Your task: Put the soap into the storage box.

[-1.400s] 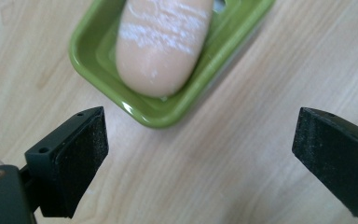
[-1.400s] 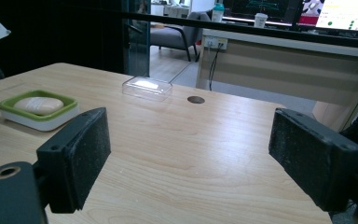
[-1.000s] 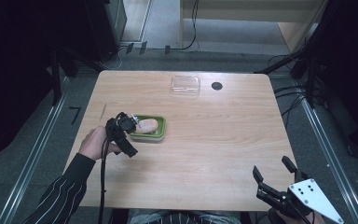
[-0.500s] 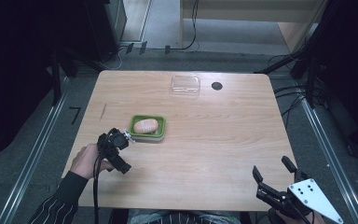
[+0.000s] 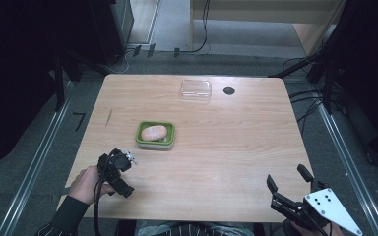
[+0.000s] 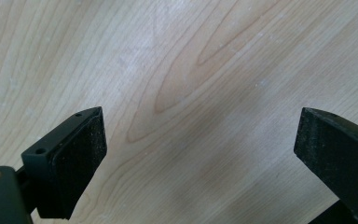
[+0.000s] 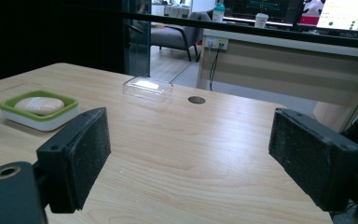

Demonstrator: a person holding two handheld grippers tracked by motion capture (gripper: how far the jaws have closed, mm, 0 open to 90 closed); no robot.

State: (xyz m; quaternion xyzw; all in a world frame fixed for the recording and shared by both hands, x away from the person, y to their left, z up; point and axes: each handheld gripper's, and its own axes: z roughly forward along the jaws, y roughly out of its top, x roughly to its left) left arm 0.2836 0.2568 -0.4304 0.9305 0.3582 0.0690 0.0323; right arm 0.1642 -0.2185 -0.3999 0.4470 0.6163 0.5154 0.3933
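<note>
Green-rimmed white plastic dish (image 5: 156,134) holding a pale oval soap bar (image 5: 153,132) sits mid-table, nearer than the clear lid (image 5: 196,89). Probably light, slick soap: grip the stiff rim. Left gripper (image 5: 119,164) and right gripper (image 5: 288,183) jaws spread, empty.

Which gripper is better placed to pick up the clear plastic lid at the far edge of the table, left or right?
Neither is close. The right gripper seems slightly better: open, facing the clear rectangular plastic lid. The left gripper is open but points down at bare wood.
</note>
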